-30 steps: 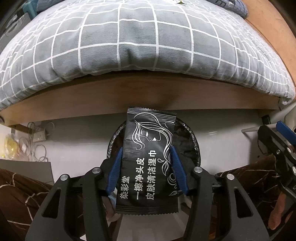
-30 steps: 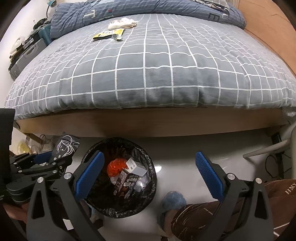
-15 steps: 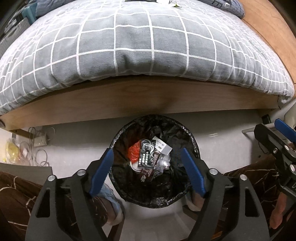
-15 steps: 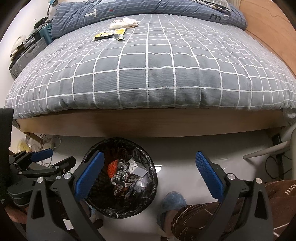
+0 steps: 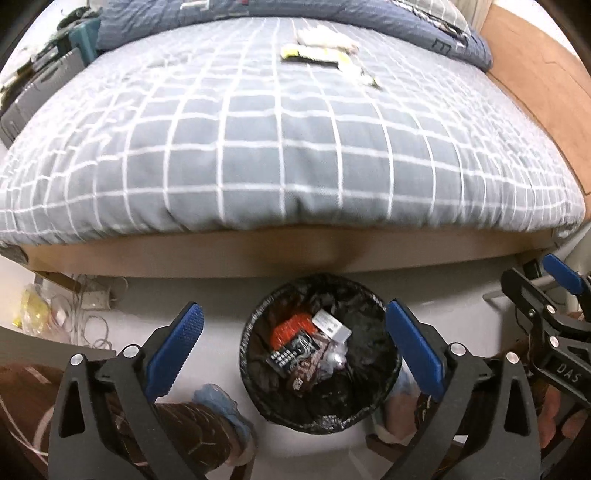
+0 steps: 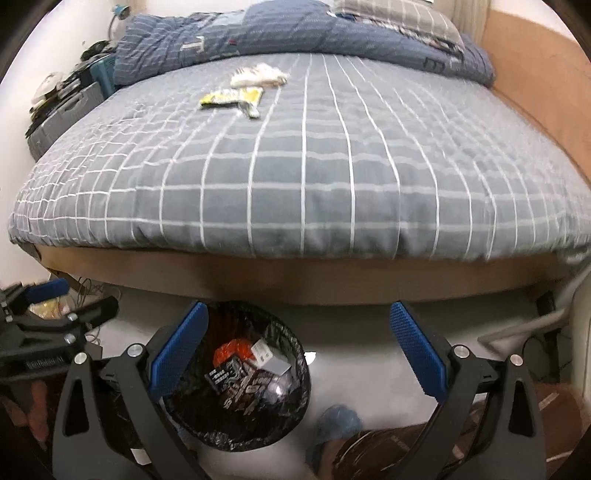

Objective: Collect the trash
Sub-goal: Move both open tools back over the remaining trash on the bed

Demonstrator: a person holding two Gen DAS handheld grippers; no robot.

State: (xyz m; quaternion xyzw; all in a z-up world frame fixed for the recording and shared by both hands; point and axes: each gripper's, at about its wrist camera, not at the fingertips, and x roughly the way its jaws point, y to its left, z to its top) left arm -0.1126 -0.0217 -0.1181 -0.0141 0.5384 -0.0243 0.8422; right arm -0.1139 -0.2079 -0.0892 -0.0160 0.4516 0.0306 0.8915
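The left tool (image 5: 293,341) hangs over a round bin (image 5: 376,406) lined with a crinkled, glossy black bag; its ribbed blue pads (image 5: 177,343) are spreading apart and nothing lies between them. Inside the bin sits a loose heap: a black sachet (image 5: 291,352) with white print, an orange netted scrap (image 5: 290,326), a small white box (image 5: 330,325) and crumpled clear film. The bin stands on a pale, smooth floor (image 5: 207,291) just in front of a wooden bed frame (image 5: 258,258). The right tool (image 6: 293,345) is likewise spread wide and empty, its textured blue pads (image 6: 417,350) framing bare floor and the bin's right edge. On the quilted grey bedcover (image 6: 314,177), checked with thin white lines, more trash lies well back near a rumpled blue duvet (image 6: 295,33): a flat yellow wrapper (image 6: 231,99) and, just beyond it, a wad of white tissue (image 6: 260,75). Brown patterned trouser legs (image 5: 177,432) flank the bin.
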